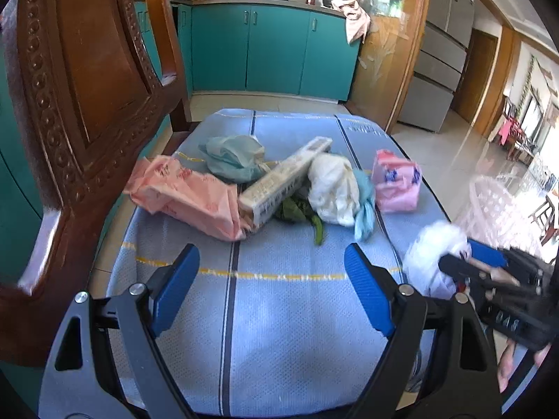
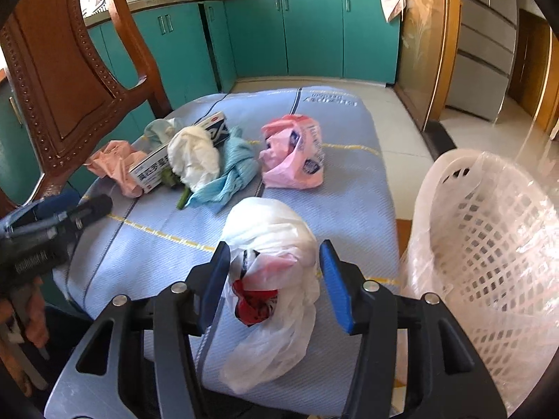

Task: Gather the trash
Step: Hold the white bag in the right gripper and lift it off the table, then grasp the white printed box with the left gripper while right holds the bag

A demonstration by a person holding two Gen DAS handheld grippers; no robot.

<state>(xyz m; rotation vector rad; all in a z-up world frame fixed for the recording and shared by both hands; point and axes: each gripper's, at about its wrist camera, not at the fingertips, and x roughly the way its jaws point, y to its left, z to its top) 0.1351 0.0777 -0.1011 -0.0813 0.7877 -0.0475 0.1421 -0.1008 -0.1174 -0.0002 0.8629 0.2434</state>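
A white plastic bag (image 2: 269,237) with red scraps inside lies between the pads of my right gripper (image 2: 274,244), which press on both its sides at the near right of a blue cushion (image 2: 349,202). My left gripper (image 1: 270,255) hovers open over the cushion's near part with nothing between its fingers. Farther back lies a heap: a pink bag (image 1: 188,199), a long carton (image 1: 283,181), a teal bag (image 1: 230,157), a white wad (image 1: 332,188), a light blue bag (image 2: 234,171), a green scrap (image 1: 316,227). A pink packet (image 1: 394,185) sits apart on the right.
A white lattice basket (image 2: 489,244) lined with clear plastic stands on the floor right of the cushion. A carved wooden chair back (image 1: 87,104) rises at the left. Teal kitchen cabinets (image 1: 272,45) and tiled floor lie beyond.
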